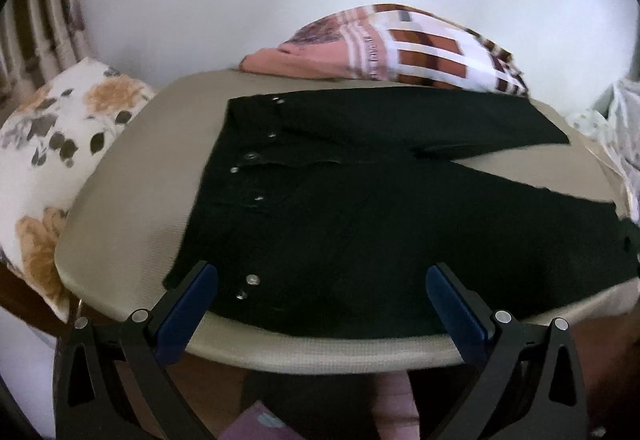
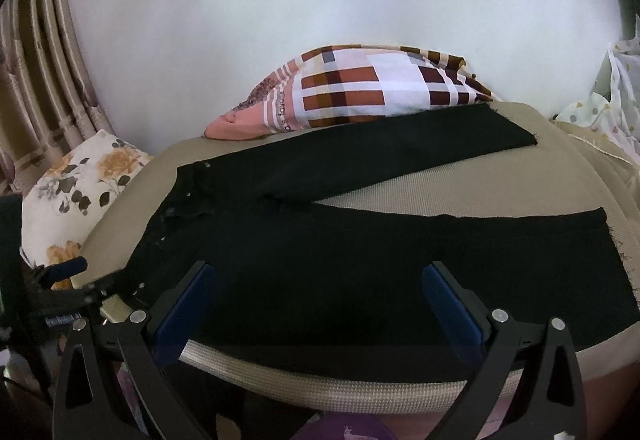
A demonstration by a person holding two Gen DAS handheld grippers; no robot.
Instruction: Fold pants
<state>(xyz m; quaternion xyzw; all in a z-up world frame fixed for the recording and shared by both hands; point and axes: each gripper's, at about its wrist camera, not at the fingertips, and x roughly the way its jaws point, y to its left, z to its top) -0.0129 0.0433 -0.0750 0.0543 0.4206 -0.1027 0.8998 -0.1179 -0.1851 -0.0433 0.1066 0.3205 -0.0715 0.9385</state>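
Black pants (image 1: 360, 208) lie flat on a beige cushioned surface (image 1: 132, 196), waistband with metal rivets to the left, two legs spread apart to the right. My left gripper (image 1: 322, 280) is open and empty, hovering over the near waist corner at the front edge. In the right wrist view the pants (image 2: 360, 272) lie the same way. My right gripper (image 2: 318, 280) is open and empty over the near leg at the front edge. The left gripper (image 2: 68, 272) shows at the far left of that view, by the waistband.
A folded plaid cloth (image 1: 400, 48) lies at the back of the surface, touching the far leg; it also shows in the right wrist view (image 2: 360, 92). A floral pillow (image 1: 52, 144) sits to the left. Curtains (image 2: 36, 60) hang at left. Light patterned fabric (image 2: 616, 100) lies at right.
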